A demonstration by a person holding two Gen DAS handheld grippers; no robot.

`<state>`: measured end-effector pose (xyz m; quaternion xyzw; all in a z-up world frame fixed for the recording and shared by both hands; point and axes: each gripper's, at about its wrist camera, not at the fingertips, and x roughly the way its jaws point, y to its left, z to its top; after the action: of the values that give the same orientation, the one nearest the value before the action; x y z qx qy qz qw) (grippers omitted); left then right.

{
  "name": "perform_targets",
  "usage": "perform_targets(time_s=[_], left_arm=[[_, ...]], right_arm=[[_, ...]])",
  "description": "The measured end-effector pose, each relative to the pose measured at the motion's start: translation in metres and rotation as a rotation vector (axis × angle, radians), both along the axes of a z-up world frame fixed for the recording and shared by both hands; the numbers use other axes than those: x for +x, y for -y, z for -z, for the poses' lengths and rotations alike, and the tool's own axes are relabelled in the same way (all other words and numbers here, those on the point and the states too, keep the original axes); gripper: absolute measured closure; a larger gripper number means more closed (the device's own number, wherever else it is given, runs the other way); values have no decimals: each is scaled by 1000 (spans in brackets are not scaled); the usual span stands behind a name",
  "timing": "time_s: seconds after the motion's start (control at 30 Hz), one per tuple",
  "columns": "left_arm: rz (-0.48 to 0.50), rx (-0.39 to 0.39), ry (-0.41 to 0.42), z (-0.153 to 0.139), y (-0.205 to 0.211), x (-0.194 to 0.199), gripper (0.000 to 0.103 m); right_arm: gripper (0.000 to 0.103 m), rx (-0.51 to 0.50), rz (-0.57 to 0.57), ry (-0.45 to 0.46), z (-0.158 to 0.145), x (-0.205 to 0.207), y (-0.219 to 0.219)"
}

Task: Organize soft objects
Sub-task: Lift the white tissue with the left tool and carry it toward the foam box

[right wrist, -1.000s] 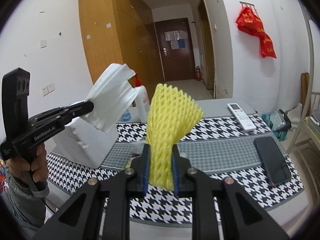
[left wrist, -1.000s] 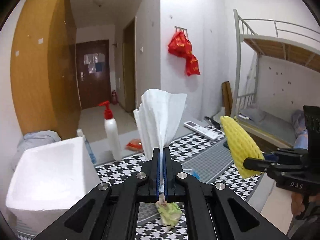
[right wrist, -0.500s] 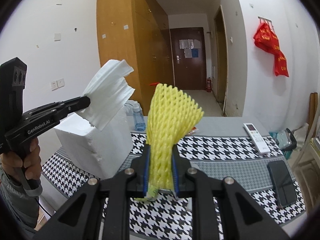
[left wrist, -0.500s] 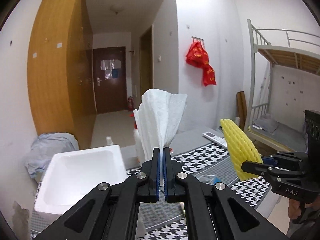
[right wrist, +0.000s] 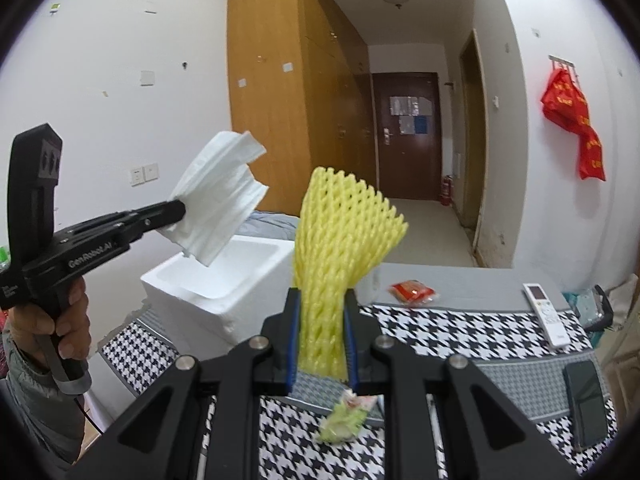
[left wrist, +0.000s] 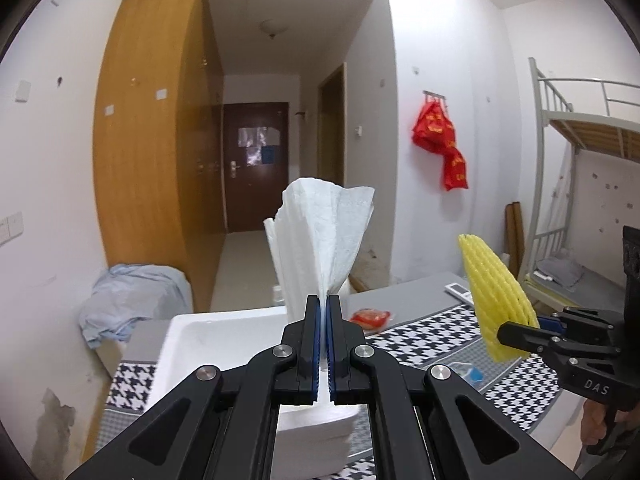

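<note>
My left gripper is shut on a white folded paper towel that fans upward from its tips. In the right wrist view the same left gripper holds the white paper towel just above the open white foam box. My right gripper is shut on a yellow foam net sleeve, which stands up between the pads. The left wrist view shows the yellow net sleeve in the right gripper at the right, over the table. The foam box sits directly below and left of my left gripper.
The houndstooth table cover carries a red packet, a white remote, a dark phone and a small green-and-white wrapper. A bundle of pale blue cloth lies beyond the box. A person's hand grips the left handle.
Both grippers have risen and swung left toward the foam box, each keeping its hold. The box now shows its open top, and the pump bottle has dropped out of sight behind the towel.
</note>
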<state>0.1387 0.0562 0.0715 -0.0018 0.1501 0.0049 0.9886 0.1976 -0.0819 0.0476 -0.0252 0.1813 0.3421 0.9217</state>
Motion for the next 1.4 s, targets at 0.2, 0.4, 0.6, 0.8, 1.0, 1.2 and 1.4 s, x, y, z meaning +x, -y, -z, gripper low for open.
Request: perform_targets(time_s=[0.2, 0.4, 0.6, 0.8, 1.0, 1.2, 1.4], left_arm=[[-49, -2, -38, 3, -16, 1, 100], [-80, -8, -77, 7, -30, 7, 100], [-103, -26, -149, 16, -41, 23, 100], [-107, -50, -218, 28, -49, 39, 100], [-122, -50, -264, 34, -57, 50, 100], [-119, -68, -268, 39, -66, 52, 48], [-127, -60, -184, 34, -68, 36, 20]], right_arm=[[80, 4, -56, -3, 0, 4, -23], [80, 7, -83, -14, 3, 8, -38], [80, -2, -94, -18, 2, 13, -50], [80, -10, -85, -28, 6, 18, -52], [80, -17, -80, -27, 5, 19, -56], [80, -29, -72, -31, 6, 19, -59], [80, -48, -62, -34, 6, 20, -67]])
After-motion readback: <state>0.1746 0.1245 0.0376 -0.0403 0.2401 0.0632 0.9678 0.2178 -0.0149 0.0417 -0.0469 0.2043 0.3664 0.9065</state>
